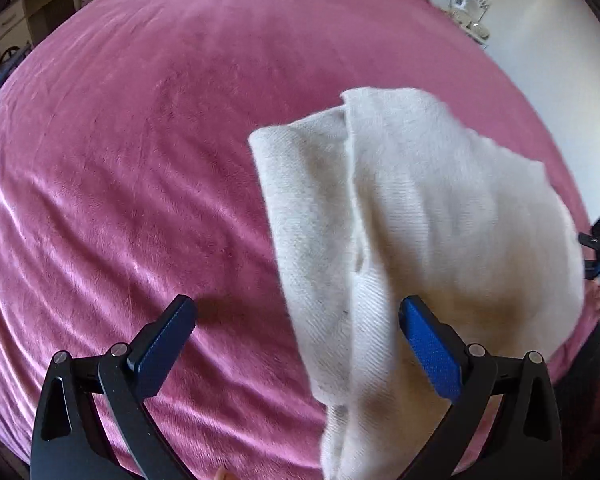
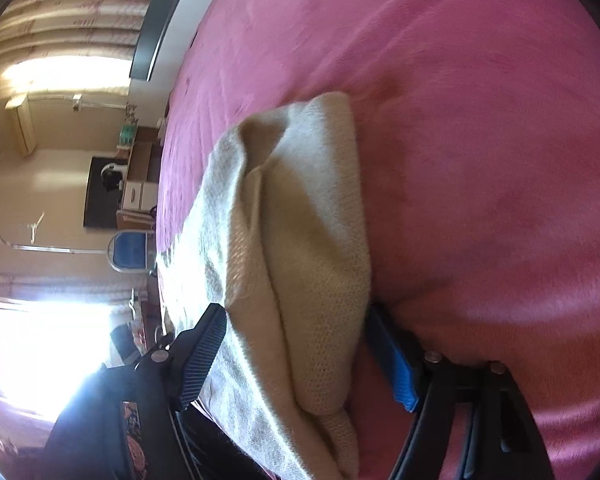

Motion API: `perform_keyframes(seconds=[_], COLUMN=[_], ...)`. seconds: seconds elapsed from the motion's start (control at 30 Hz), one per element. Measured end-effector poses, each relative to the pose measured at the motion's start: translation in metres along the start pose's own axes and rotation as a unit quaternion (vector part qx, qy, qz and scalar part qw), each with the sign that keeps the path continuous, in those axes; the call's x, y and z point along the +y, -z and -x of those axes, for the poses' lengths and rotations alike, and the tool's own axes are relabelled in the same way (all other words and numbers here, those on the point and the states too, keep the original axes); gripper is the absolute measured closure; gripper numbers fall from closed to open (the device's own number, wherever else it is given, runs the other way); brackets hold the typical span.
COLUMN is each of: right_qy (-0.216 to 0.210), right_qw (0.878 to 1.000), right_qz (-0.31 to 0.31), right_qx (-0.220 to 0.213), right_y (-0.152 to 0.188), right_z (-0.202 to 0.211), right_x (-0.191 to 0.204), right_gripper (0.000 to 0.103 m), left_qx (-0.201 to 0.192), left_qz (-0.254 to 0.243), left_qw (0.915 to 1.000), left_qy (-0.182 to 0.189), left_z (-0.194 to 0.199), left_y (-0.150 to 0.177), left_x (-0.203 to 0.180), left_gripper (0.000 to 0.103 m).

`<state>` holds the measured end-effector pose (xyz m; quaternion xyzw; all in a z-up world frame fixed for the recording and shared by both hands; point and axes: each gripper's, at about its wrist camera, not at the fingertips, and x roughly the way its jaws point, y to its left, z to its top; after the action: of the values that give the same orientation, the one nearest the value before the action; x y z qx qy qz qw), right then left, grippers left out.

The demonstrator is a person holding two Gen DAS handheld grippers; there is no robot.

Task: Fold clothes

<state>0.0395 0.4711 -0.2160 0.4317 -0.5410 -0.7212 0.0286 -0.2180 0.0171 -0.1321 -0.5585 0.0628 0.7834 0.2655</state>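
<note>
Right wrist alone shows a window [image 2: 40,344]; both jaws wide around the cream garment [image 1: 412,216].

The left wrist camera looks steeply down past its fingers [image 1: 160,344] onto the pink bed [image 1: 140,140], close above. The right wrist camera sits rolled sideways, lower, facing along the bed. Both share the cream knit garment [image 1: 412,208] [image 2: 300,240].
</note>
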Motion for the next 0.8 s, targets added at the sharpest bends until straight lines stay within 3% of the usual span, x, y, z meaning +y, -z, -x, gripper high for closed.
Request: perform_keyframes(seconds=[0.1,0.23,0.6,0.8], right_qy=[-0.004,-0.008,0.014,0.035], right_qw=[1.0,1.0,0.998,0.998], right_qz=[0.009,0.021,0.045,0.031], right_qx=[0.008,0.017,0.043,0.048], right_y=[0.002,0.002,0.0,-0.003], right_z=[-0.003,-0.008,-0.012,-0.013], right_x=[0.004,0.006,0.016,0.022], right_gripper=[0.027,0.026,0.026,0.033], left_qx=[0.001,0.001,-0.048,-0.012], left_qz=[0.011,-0.033,-0.072,-0.061], left_qw=[0.9997,0.9992,0.9959,0.9974], left_qy=[0.019,0.02,0.028,0.036], left_z=[-0.002,-0.009,-0.013,-0.015], left_y=[0.002,0.007,0.028,0.028], left_x=[0.002,-0.01,-0.018,-0.029], left_gripper=[0.0,0.0,0.0,0.0])
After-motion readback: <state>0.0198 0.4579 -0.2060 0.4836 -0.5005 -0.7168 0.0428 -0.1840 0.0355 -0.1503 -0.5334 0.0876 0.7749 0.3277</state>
